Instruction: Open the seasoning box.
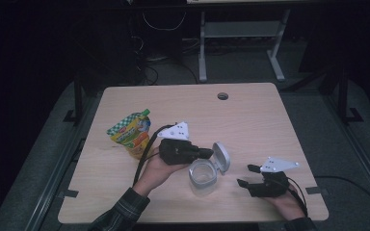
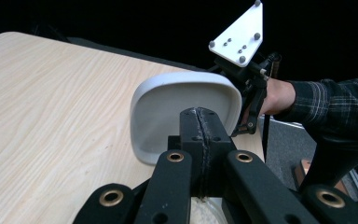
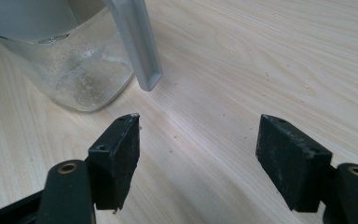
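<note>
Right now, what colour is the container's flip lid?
Pale grey, on the lid of the clear container; the left gripper view shows it best.

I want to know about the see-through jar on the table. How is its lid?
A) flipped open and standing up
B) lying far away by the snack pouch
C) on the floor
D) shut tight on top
A: the grey lid stands flipped up at the rim of the clear jar, and the shut left claw reaches to it, while the right claw waits open beside the jar.
</note>
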The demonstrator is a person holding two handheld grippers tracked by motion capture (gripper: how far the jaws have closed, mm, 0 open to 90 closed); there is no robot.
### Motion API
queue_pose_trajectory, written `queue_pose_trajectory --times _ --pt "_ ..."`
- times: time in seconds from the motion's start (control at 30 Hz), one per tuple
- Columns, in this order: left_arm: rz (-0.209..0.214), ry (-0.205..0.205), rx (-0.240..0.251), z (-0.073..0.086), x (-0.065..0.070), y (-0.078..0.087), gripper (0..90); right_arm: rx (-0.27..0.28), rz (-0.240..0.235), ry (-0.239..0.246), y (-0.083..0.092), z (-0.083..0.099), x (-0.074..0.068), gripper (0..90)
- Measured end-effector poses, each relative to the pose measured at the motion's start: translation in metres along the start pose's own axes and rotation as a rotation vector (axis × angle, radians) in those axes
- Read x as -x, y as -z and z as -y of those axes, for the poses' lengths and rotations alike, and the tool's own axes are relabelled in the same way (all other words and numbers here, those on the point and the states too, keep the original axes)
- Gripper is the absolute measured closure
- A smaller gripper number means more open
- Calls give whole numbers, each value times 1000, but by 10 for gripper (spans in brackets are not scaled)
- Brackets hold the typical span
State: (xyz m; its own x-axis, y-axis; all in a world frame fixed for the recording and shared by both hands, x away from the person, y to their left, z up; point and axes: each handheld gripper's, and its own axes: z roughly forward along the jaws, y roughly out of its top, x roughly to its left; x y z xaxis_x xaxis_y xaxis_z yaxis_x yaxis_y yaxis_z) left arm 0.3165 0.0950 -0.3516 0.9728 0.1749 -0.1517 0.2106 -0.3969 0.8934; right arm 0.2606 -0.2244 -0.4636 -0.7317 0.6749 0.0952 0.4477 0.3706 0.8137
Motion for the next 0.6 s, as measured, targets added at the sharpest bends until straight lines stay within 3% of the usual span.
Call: queue_pose_trajectory --times 0.6 --pt "-58 59 -11 19 -1 36 721 1 -19 12 -7 -5 0 297"
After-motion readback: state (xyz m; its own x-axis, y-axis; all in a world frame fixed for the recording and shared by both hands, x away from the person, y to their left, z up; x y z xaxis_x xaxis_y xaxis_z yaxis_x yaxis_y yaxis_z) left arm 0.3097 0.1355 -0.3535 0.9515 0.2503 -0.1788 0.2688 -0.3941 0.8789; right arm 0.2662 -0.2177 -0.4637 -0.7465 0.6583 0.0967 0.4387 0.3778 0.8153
